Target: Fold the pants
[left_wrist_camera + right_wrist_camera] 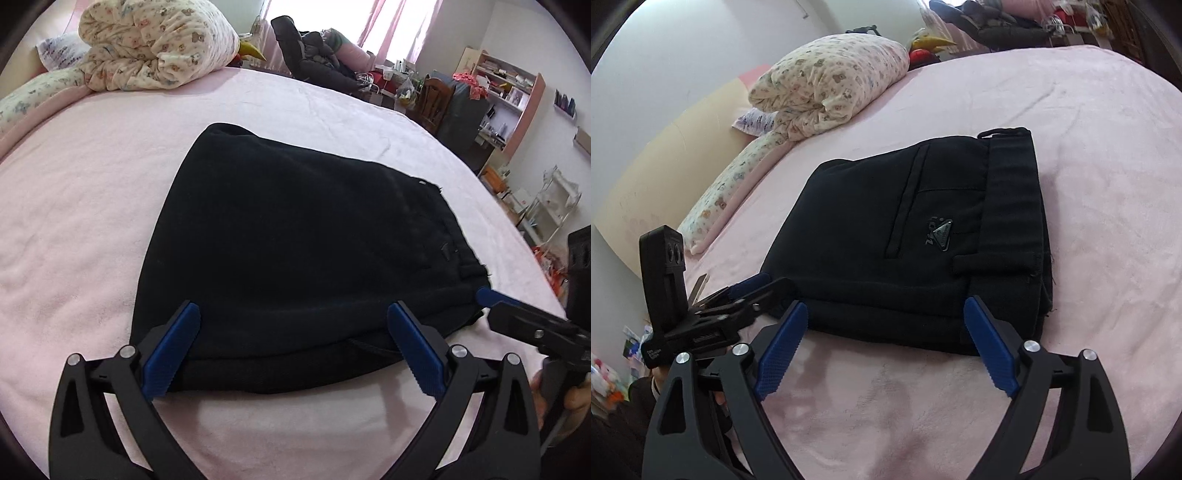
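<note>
The pants (295, 236) are seen in the centre of both views as a compact black bundle, folded into several layers and laid flat on the pink bedspread (92, 206). In the right wrist view the waistband (1012, 206) is shown along the right side of the bundle, with a belt loop, a slanted pocket seam and a small triangular badge (942, 233) beside it. Stacked folded edges are visible along the near side — at least two layers can be counted.

The left gripper (293, 345) is held at the lower edge of its own view with its blue fingers spread wide; the near folded edge of the pants lies between them, and nothing is gripped. The right gripper (886, 347) is likewise spread wide at the bottom of its view, just in front of the near edge of the pants, and nothing is held.

A rolled floral quilt (155, 44) is seen at the upper left of the left wrist view — well apart from the pants. Shelves (506, 85) are visible at the upper right.
</note>
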The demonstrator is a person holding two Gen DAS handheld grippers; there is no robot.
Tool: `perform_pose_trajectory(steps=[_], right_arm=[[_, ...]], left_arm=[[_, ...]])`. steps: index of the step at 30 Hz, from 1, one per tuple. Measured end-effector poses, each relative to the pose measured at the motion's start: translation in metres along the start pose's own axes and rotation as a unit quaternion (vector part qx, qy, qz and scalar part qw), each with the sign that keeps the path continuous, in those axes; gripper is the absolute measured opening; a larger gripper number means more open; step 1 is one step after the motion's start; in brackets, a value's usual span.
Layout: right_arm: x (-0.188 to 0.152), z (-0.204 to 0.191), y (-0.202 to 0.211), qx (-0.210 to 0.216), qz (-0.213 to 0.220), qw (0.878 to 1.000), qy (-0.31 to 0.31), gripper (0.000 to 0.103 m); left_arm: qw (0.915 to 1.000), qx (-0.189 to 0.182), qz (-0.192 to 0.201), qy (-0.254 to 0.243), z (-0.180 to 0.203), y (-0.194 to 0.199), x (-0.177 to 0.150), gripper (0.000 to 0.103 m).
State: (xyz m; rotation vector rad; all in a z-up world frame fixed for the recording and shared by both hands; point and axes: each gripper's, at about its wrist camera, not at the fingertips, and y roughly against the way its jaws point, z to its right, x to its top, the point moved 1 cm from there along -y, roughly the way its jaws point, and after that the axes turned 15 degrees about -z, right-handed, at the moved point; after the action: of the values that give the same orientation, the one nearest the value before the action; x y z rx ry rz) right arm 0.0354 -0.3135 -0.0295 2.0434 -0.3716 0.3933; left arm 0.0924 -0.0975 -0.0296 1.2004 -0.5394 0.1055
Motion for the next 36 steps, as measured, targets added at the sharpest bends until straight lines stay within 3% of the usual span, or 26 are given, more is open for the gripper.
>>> perform_pose_trajectory(steps=[10, 17, 19, 23, 26, 32, 36], right_arm=[[-0.003, -0.019, -0.01, -0.049, -0.002, 0.998, 0.045, 0.102], [-0.006, -0.032, -0.014, -0.094, 0.001, 0.993, 0.071, 0.102], [-0.003, -0.031, -0.004, -0.075, 0.01, 0.995, 0.063, 0.102], [0.019, 0.01, 0.041, 0.06, 0.045, 0.997, -0.009, 0.102], [0.04, 0.06, 0.052, 0.122, 0.031, 0.988, -0.088, 0.102], [0.063, 0.116, 0.029, 0.156, -0.023, 0.973, -0.17, 0.102], [0.076, 0.13, 0.004, 0.156, -0.066, 0.968, -0.187, 0.102]], left_arm=[[0.9996, 0.014, 0.022, -0.01, 0.003, 0.001, -0.009, 0.101], [0.9987, 0.019, 0.044, -0.015, 0.004, 0.011, -0.013, 0.101], [0.9983, 0.015, 0.055, -0.014, 0.001, 0.02, -0.01, 0.101], [0.998, -0.016, 0.06, 0.009, -0.026, 0.044, 0.015, 0.101], [0.9954, -0.05, 0.018, 0.08, -0.071, 0.043, 0.045, 0.101], [0.9769, -0.121, -0.054, 0.168, -0.118, 0.013, 0.079, 0.101], [0.9732, -0.125, -0.095, 0.168, -0.125, -0.011, 0.087, 0.101]])
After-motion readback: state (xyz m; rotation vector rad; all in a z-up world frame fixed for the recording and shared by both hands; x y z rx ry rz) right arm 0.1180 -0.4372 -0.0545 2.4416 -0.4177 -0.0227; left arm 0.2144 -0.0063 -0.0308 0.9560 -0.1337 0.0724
